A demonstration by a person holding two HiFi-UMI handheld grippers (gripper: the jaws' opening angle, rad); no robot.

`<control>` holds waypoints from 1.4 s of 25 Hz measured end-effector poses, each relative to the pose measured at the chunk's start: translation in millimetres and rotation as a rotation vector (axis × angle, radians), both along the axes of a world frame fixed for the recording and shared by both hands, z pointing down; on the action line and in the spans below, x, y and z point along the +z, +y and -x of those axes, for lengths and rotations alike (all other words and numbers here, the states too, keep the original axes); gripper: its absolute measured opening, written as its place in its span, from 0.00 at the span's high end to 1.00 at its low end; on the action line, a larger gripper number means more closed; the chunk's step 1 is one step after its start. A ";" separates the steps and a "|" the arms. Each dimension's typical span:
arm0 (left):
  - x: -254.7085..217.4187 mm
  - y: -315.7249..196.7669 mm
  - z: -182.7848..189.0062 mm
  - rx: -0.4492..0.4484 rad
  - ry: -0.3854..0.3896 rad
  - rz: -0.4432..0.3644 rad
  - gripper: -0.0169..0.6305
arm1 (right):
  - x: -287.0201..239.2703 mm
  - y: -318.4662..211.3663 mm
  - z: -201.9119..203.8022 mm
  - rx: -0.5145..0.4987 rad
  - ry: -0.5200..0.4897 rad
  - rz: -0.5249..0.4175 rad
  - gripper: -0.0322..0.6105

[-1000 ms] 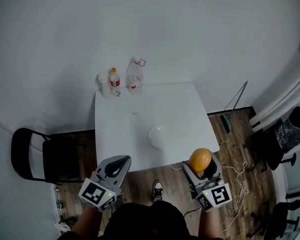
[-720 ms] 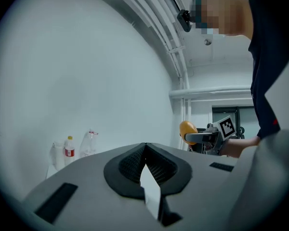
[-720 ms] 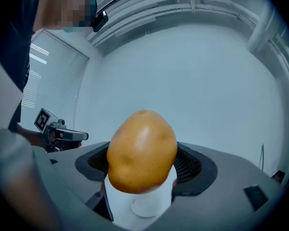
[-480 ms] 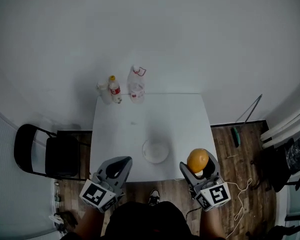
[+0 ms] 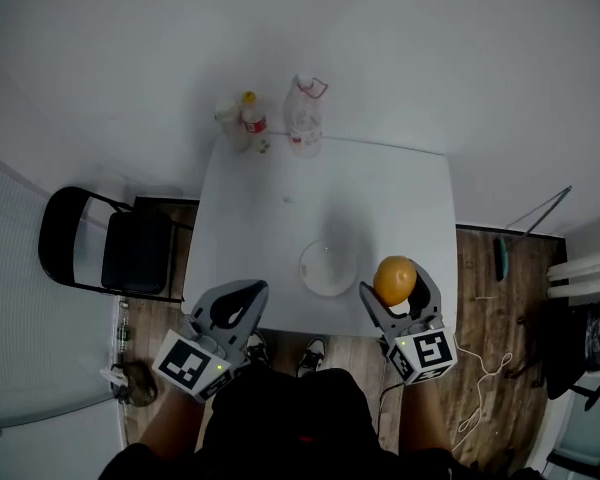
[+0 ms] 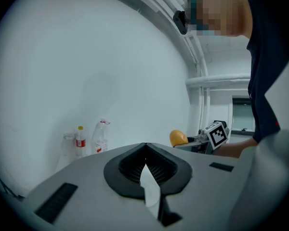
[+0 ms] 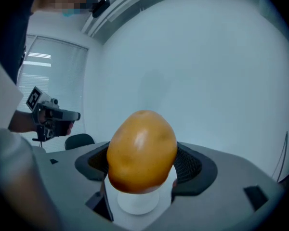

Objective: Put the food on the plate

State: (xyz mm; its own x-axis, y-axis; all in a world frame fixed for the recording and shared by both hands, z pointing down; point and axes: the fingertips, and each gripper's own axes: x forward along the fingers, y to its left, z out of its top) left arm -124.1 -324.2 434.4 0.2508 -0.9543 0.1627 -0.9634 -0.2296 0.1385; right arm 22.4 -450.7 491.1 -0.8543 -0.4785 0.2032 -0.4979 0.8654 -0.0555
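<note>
Since the earlier frame, the right gripper (image 5: 393, 290) has come inward from off the table's corner and now hangs just beside the plate (image 5: 327, 270). Its jaws clamp the middle of the single orange food item (image 5: 396, 278), which is carried above the table (image 5: 380, 198), presumably so that it can pass over the plate's rim. The left gripper (image 5: 242, 298), jaws together and empty, waits off the near edge, out of the path. Count: one plate, one food item, three drink containers (image 5: 252, 123) at the far edge, one chair (image 5: 130, 253).
</note>
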 end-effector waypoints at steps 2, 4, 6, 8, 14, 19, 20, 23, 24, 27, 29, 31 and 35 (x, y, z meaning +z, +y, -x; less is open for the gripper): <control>3.7 3.3 7.8 -0.003 -0.004 0.010 0.94 | 19.5 -4.0 15.8 -0.017 0.056 -0.006 0.33; 9.2 7.0 15.2 -0.005 -0.017 0.047 0.94 | 42.6 -6.0 31.8 -0.035 0.110 0.001 0.33; 9.0 7.2 22.3 -0.007 -0.019 0.062 0.94 | 66.3 -8.0 46.4 -0.050 0.158 0.022 0.34; 7.3 5.7 31.1 -0.008 -0.030 0.058 0.94 | 89.7 -10.6 60.1 -0.065 0.207 0.038 0.33; 9.7 9.2 55.4 -0.033 -0.045 0.049 0.94 | 162.5 -9.1 93.4 -0.119 0.391 0.066 0.33; 15.9 11.3 72.2 -0.068 -0.025 0.083 0.94 | 215.7 -4.5 107.2 -0.164 0.533 0.112 0.33; 15.7 11.7 72.3 -0.062 -0.015 0.078 0.94 | 223.6 -4.3 108.7 -0.170 0.556 0.116 0.33; 19.9 14.3 72.7 -0.049 -0.006 0.077 0.94 | 238.4 -6.2 113.2 -0.173 0.578 0.143 0.33; 22.8 15.4 74.1 -0.053 -0.004 0.087 0.94 | 242.2 -6.4 114.7 -0.171 0.581 0.157 0.33; 33.4 17.9 78.3 -0.063 -0.010 0.113 0.94 | 252.2 -4.7 117.4 -0.173 0.600 0.181 0.33; 40.4 19.9 79.9 -0.068 -0.014 0.128 0.94 | 257.3 -3.7 117.1 -0.176 0.613 0.189 0.33; 39.9 19.6 80.1 -0.070 -0.007 0.122 0.94 | 261.6 -4.8 116.1 -0.171 0.629 0.198 0.33; 37.0 20.3 81.6 -0.071 -0.007 0.090 0.94 | 273.3 -8.1 113.1 -0.155 0.675 0.219 0.33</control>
